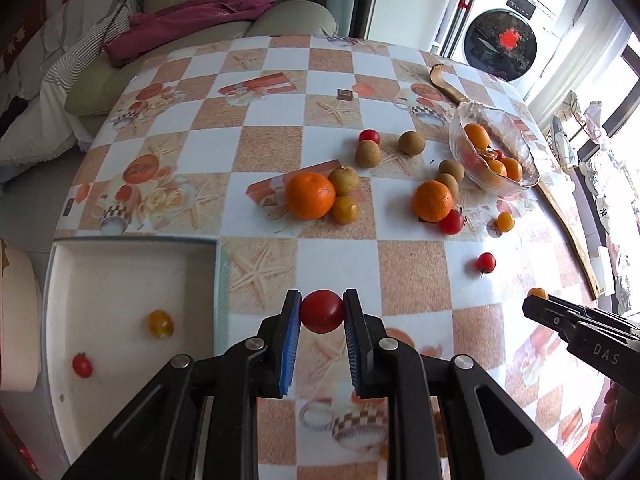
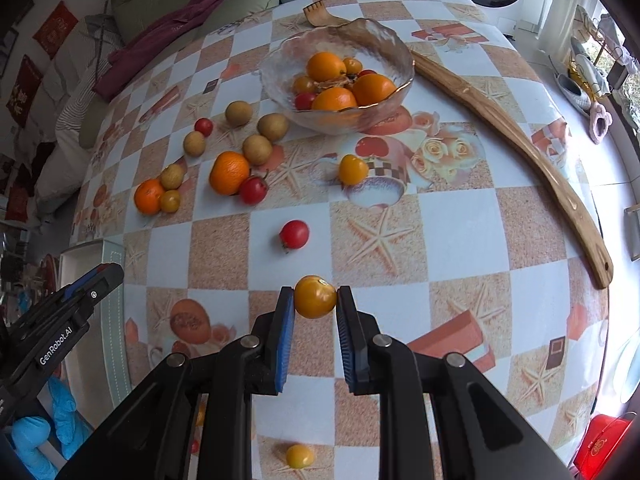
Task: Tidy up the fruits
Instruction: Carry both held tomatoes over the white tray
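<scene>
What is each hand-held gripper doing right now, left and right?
Left hand-held gripper: shut on a red cherry tomato.
Right hand-held gripper: shut on a yellow cherry tomato.

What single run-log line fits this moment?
left tool: shut on red cherry tomato | right tool: shut on yellow cherry tomato | white rectangular tray: two tomatoes

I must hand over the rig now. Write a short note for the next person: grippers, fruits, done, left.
Left gripper: jaws shut on a red cherry tomato, right of the white tray.
Right gripper: jaws shut on a yellow cherry tomato.
Done: the tray holds one yellow and one red tomato; the glass bowl holds oranges and small tomatoes.
Left: two oranges, five longans and several small tomatoes loose on the table.
</scene>
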{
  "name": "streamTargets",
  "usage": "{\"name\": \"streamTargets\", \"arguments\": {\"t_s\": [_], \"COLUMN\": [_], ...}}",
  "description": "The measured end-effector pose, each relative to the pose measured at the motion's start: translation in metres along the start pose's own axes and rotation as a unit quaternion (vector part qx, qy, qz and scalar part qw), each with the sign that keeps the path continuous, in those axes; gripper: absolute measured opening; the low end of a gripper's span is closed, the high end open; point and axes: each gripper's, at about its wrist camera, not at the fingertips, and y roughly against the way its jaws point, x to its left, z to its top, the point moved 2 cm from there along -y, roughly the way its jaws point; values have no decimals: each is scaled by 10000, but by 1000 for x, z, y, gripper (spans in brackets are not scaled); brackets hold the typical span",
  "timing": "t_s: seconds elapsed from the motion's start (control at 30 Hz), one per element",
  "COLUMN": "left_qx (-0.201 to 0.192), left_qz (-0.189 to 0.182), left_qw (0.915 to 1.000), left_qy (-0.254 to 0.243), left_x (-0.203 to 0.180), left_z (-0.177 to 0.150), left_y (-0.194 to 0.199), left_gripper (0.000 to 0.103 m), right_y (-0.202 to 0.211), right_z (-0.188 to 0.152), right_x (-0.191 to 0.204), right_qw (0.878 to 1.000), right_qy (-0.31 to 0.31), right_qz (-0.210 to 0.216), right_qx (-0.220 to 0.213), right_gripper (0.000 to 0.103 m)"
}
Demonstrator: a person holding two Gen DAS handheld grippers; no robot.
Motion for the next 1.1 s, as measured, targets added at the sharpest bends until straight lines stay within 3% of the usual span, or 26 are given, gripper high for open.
{"name": "streamTargets", "arguments": {"t_s": [0.37, 0.87, 1.1], "left_qx": [-98, 18, 221], "left_qz": [220, 724, 954], "left_qw": [9994, 9914, 9856], "left_qy": [248, 1094, 1378], "left_x": [51, 158, 189], "left_z": [-21, -65, -94], "left_y": [27, 39, 31], "left_gripper": [23, 23, 23], "right_y": [4, -18, -41], "right_z": [-12, -22, -35], "right_x": [52, 175, 234], "right_qw": [9992, 9902, 9812], "right_qy": [368, 1222, 1617], "right_qz": [162, 593, 851], "right_qx": [52, 312, 624], "right_gripper": [23, 23, 23]}}
